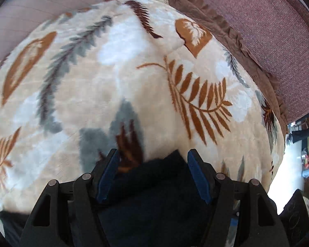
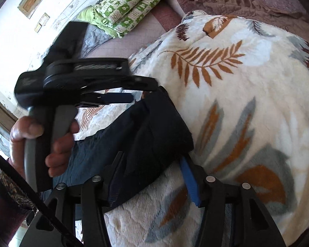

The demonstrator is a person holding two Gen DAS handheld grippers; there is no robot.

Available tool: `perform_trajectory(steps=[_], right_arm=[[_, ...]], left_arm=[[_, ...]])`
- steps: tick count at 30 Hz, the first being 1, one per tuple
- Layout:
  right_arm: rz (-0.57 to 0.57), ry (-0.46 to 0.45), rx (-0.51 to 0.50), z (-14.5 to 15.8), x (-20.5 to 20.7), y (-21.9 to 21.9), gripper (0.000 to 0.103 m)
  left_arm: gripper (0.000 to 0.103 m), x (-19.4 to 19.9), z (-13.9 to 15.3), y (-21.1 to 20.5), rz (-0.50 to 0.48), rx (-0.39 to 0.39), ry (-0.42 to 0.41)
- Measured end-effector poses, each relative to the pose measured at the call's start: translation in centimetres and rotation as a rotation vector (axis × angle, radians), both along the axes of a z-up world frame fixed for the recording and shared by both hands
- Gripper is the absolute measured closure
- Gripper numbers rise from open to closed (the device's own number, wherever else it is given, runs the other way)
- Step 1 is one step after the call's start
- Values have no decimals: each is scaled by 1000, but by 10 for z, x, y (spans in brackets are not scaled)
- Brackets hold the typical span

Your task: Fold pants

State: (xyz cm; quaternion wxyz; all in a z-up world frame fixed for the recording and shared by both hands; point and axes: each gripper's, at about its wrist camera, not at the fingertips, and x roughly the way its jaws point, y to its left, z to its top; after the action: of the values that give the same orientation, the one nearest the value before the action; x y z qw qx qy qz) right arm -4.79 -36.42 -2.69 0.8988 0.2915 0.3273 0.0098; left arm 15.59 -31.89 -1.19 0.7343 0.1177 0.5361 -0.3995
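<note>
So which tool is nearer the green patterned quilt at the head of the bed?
Left. In the right wrist view the left tool sits over the far edge of the dark pants, closer to the green quilt; the right tool straddles their near end.

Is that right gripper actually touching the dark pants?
Touching. In the right wrist view the right gripper straddles the dark pants; its left finger presses against the fabric, which bunches between the open jaws.
</note>
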Motion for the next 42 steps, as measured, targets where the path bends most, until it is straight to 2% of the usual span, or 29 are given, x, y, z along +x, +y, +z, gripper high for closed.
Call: perform_trajectory(steps=[3, 4, 6, 7, 8, 9, 10, 11, 12, 14, 20, 23, 26, 29, 34, 38, 41, 42], right_arm=[[-7, -6, -8, 0, 9, 2, 40], [-11, -9, -10, 0, 12, 2, 40], [-20, -12, -13, -1, 16, 4, 40], [-27, -16, -12, -1, 17, 4, 40], [-30, -18, -13, -1, 18, 4, 40], [-31, -20, -14, -1, 20, 5, 42], [-29, -21, -14, 0, 21, 5, 48], [-15, -23, 7, 0, 23, 4, 77], [3, -16, 38, -2, 24, 2, 84], [9, -10, 84, -4, 26, 0, 84], [69, -67, 39, 26, 28, 19, 85], [145, -99, 0, 46, 34, 47, 85], [213, -105, -27, 52, 43, 73, 85], [296, -99, -60, 54, 52, 106, 85], [407, -64, -105, 46, 70, 154, 85], [490, -33, -147, 35, 84, 189, 85], [549, -7, -198, 25, 94, 210, 79], [569, 3, -212, 20, 101, 216, 72]], left_arm=[[31, 1, -8, -15, -42, 31, 15], [26, -1, -9, -20, -61, 41, 7], [25, -8, -10, -28, -108, 82, -24], [31, -11, -11, -31, -125, 106, -44], [56, -15, -10, -33, -143, 128, -71], [67, -21, -8, -34, -171, 142, -94], [76, -23, -5, -32, -184, 131, -88], [85, -24, -2, -30, -187, 119, -81], [89, -26, 3, -25, -189, 95, -73], [93, -28, 15, -15, -176, 57, -74], [95, -31, 56, 33, -110, -70, -80], [95, -31, 68, 73, -49, -136, -73], [95, -26, 72, 118, 35, -195, -55], [95, -21, 65, 170, 134, -249, -24], [95, -10, 38, 247, 291, -344, 66], [92, -7, 21, 284, 373, -358, 89], [90, -5, 14, 311, 459, -339, 82], [87, -5, 14, 323, 481, -359, 95]])
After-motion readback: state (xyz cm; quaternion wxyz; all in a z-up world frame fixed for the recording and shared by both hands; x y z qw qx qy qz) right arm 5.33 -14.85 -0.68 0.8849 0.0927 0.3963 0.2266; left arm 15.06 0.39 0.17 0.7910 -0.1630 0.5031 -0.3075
